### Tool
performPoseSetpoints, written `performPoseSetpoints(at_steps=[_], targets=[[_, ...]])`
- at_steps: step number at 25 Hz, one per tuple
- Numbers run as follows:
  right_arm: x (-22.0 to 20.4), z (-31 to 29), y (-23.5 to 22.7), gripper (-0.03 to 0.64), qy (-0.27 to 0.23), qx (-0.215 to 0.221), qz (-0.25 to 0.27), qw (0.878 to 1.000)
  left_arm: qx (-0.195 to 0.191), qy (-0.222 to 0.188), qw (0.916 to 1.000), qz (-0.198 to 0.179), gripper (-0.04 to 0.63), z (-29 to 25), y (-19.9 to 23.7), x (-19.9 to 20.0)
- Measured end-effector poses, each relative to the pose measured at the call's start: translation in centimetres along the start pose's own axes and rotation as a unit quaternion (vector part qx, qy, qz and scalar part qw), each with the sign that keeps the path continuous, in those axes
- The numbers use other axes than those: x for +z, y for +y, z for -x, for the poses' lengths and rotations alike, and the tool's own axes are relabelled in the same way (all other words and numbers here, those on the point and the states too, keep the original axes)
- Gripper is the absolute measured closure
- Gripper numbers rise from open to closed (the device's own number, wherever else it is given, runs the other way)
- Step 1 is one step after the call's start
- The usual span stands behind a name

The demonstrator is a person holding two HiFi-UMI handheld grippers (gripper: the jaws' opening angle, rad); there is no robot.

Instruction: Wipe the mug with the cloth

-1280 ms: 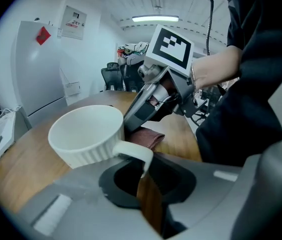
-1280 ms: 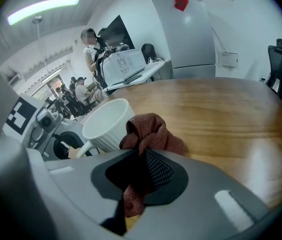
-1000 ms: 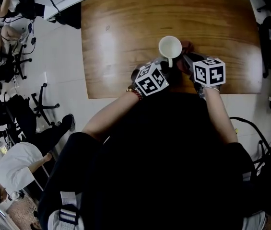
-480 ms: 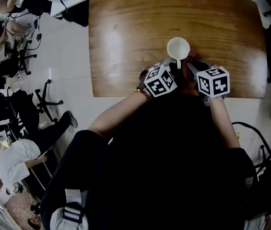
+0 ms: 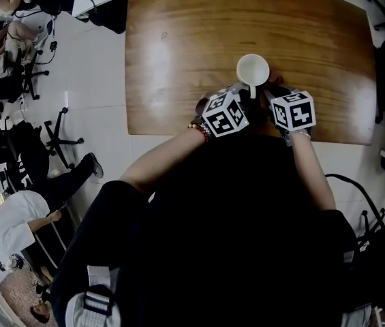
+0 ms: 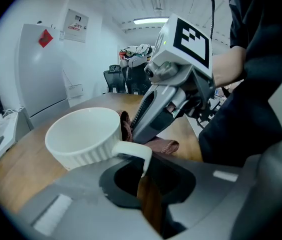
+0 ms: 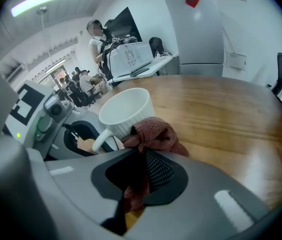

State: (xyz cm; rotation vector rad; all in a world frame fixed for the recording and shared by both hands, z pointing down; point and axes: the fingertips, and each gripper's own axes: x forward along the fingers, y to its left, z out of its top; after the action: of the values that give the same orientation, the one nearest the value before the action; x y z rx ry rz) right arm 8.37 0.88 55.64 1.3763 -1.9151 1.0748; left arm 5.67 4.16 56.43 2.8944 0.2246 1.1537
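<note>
A white ribbed mug (image 5: 253,69) stands upright on the wooden table (image 5: 178,53), close to its near edge. My left gripper (image 5: 245,97) is shut on the mug's handle (image 6: 133,152), which runs down between the jaws in the left gripper view. My right gripper (image 5: 268,91) is shut on a dark red cloth (image 7: 153,134). The bunched cloth presses against the mug's (image 7: 126,111) right side, next to the handle. A fold of the cloth (image 6: 161,145) lies on the table behind the handle. The mug (image 6: 83,136) looks empty.
The table's near edge (image 5: 178,135) runs just under both grippers. Office chairs (image 5: 49,138) and people stand on the white floor at the left. A white cabinet (image 7: 205,29) and a desk with a printer (image 7: 131,56) lie beyond the table.
My right gripper with the cloth has moved left, closer to the mug. The left gripper and the mug have stayed in place.
</note>
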Motion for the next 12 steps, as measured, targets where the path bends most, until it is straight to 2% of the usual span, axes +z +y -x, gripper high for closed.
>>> performPoseSetpoints(at_steps=[3,8,12], targets=[[0.0,-0.5,-0.4,0.578,0.002,-0.004,0.011,1.000,-0.002,-0.001,1.0000,-0.004,0.555,0.2,0.1,-0.3],[1.7,2.4,-2.4,0.578,-0.036,-0.029,0.016,0.999,-0.002,-0.020,0.9998,-0.010,0.549,1.1,0.0,-0.2],[3.0,4.7,-3.9,0.578,-0.043,-0.073,0.073,0.994,0.005,-0.032,0.9995,0.006,0.540,1.7,0.0,-0.7]])
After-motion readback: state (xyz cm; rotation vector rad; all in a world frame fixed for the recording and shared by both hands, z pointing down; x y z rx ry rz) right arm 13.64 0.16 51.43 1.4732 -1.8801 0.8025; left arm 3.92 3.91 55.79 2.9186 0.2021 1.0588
